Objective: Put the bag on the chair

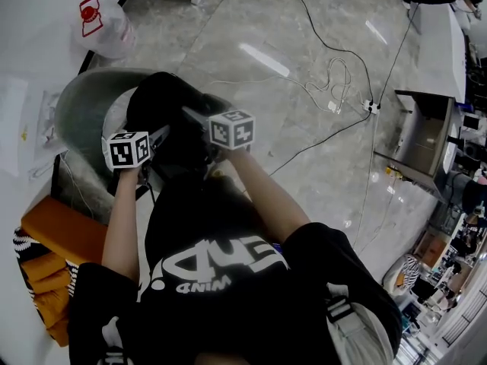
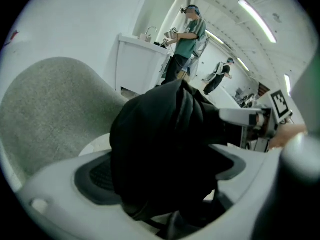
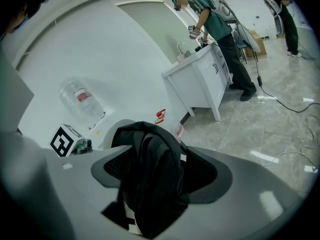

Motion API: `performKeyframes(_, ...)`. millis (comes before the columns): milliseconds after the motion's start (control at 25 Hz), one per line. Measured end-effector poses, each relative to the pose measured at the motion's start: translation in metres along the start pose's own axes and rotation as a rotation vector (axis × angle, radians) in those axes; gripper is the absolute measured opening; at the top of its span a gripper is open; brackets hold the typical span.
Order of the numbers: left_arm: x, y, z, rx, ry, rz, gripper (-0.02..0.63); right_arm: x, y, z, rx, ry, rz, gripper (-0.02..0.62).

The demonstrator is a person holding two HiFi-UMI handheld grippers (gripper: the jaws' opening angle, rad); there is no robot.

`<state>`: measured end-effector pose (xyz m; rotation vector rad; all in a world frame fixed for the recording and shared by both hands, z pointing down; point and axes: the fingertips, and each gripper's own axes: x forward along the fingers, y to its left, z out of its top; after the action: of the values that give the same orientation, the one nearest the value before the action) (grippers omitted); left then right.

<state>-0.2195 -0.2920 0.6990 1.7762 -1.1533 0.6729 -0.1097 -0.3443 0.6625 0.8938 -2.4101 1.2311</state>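
A black bag (image 1: 163,101) rests on the seat of a grey shell chair (image 1: 80,105), against its curved back (image 2: 50,104). My left gripper (image 1: 156,139) reaches into the bag from the near left, and my right gripper (image 1: 196,119) from the near right. In the left gripper view the jaws stand wide around the bag (image 2: 160,149), with bare pad showing on both sides; this gripper (image 2: 165,184) is open. In the right gripper view a fold of the bag (image 3: 150,179) hangs loose between the wide jaws; this gripper (image 3: 160,184) is open too.
A large water bottle (image 1: 103,25) stands on the floor beyond the chair. An orange object (image 1: 61,230) lies at the near left. Cables (image 1: 335,74) trail over the tiled floor to a desk (image 1: 426,128) on the right. A person (image 3: 220,29) works at a white cabinet (image 3: 200,79).
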Motion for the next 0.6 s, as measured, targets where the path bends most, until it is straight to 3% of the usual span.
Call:
performKeyframes(240, -0.045, -0.02, 0.012, 0.032, -0.082, 0.034, 0.563, -0.036, 0.027, 0.011, -0.049, -0.028, 0.042, 0.334)
performKeyframes(600, -0.113, -0.065, 0.027, 0.096, -0.202, 0.007, 0.561, -0.084, 0.085, 0.009, -0.142, -0.053, 0.113, 0.334)
